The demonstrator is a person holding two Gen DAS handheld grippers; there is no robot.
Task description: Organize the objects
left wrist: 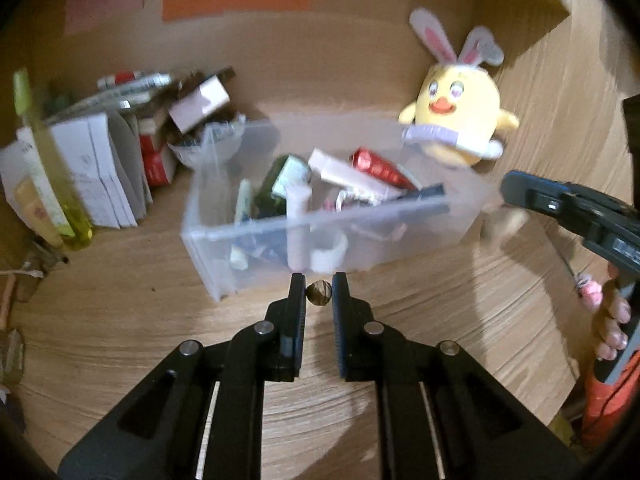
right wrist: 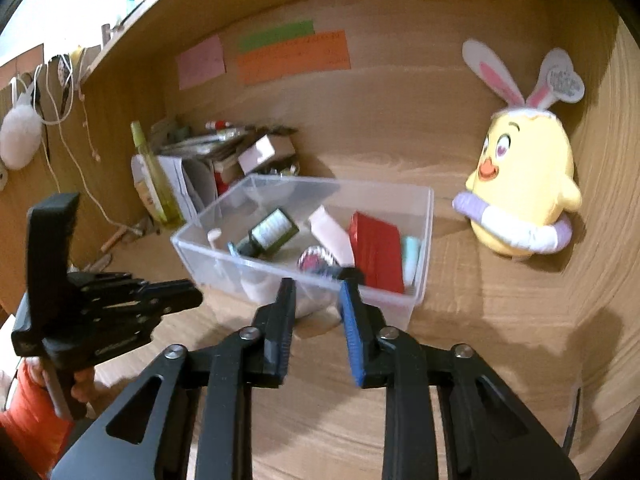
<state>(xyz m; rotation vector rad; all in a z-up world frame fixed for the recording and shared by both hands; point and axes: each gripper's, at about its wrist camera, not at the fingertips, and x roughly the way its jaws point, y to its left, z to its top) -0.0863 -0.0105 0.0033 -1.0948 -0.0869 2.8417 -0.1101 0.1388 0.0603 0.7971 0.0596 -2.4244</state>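
You're working on a wood-grain table (right wrist: 500, 360) with a wooden back wall that has pink, green and orange notes (right wrist: 294, 58) stuck to it. The clear plastic bin (left wrist: 224, 240) sits in the middle, already holding a dark green bottle (right wrist: 269, 233), a red packet (right wrist: 378, 250), a white tube (right wrist: 330, 234) and other small bits too blurry to name. Your left gripper (left wrist: 319, 294) has its fingers pinching a small brownish bead-like ball (left wrist: 319, 293), held just in front of the bin's near wall. Your right gripper (right wrist: 316, 296) has its fingers drawn close together with a narrow gap, and I can't see anything caught between them. A yellow chick plush (right wrist: 524, 196) with bunny ears stands right of the bin, and a messy stack of booklets and boxes (left wrist: 100, 168) plus a yellow-green bottle (left wrist: 52, 172) is off to the left
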